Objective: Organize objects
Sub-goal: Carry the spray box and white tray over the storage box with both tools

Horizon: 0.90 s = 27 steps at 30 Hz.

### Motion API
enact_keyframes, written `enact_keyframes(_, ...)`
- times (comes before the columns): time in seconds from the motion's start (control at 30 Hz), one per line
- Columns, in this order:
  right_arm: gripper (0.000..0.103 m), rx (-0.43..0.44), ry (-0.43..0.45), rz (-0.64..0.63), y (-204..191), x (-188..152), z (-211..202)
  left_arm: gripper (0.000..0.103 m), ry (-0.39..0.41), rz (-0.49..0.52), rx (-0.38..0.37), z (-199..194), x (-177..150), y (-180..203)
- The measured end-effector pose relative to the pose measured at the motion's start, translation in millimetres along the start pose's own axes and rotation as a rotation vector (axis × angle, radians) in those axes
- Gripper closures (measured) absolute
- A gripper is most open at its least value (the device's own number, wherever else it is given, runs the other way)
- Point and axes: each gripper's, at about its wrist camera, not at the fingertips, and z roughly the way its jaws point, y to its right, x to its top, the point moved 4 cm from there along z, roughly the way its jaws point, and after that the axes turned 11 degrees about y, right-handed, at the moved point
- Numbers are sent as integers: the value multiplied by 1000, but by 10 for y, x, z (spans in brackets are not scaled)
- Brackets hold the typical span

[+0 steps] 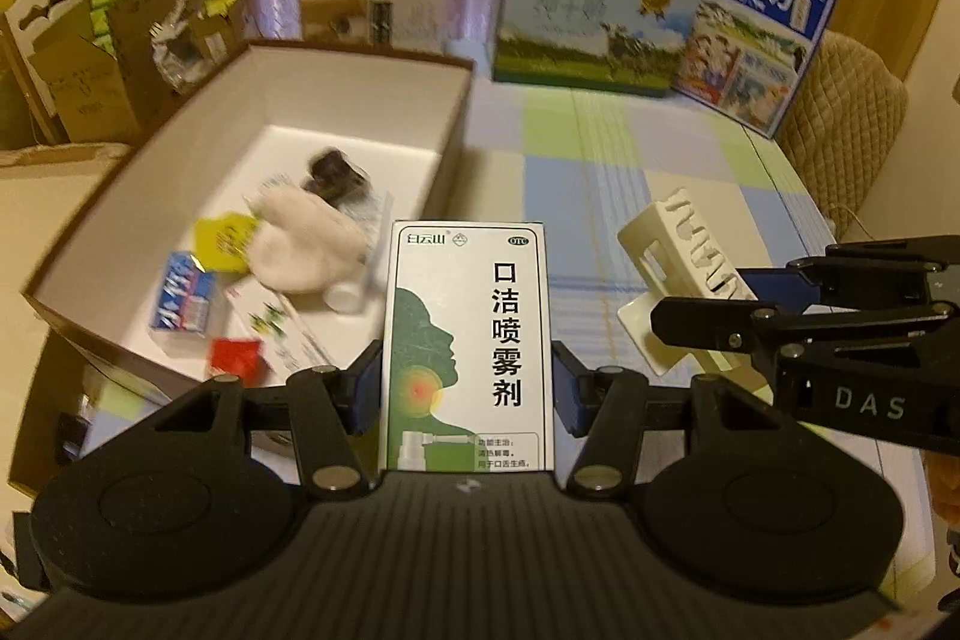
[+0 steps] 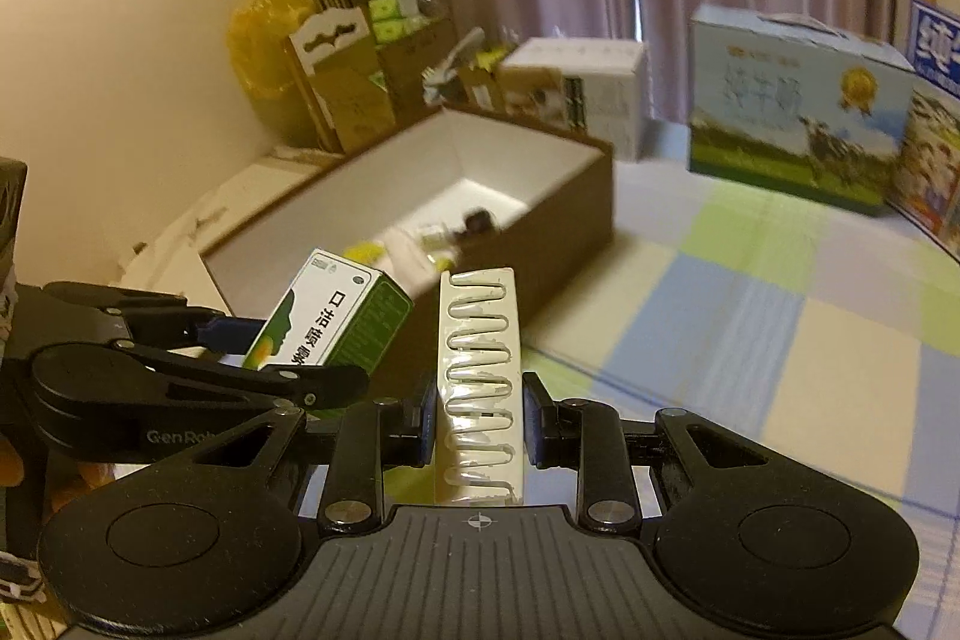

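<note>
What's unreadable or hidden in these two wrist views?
- Items in the open box: motion-blurred in the left wrist view; in the right wrist view its near wall and the spray box hide most.
- Blister tray contents: too small.
- Blue milk carton: cut off by the right wrist view's edge.

Both tongs are matte black plastic. The left tongs [image 1: 467,388] have blue pads on their fingers [image 1: 365,394], silver pivot screws on the linkage bars, two round domed housings either side of a ribbed grey centre plate, and a small crosshair mark on that plate. The right tongs [image 2: 478,418] share this build; seen from the left wrist, white letters "DAS" mark their side.
</note>
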Motion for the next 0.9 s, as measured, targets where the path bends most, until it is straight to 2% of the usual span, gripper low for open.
enact_keyframes(0.23, 78, 35, 30, -11, -301, 294, 359, 52, 53, -6, 42, 0, 281, -462)
enact_keyframes(0.47, 78, 37, 13, 9, -452, 503, 837, 52, 77, 15, 79, 171, 539, -855)
enact_keyframes(0.9, 78, -54, -31, 37, -245, 747, 1623, 52, 18, 42, 103, 924, 846, -1294)
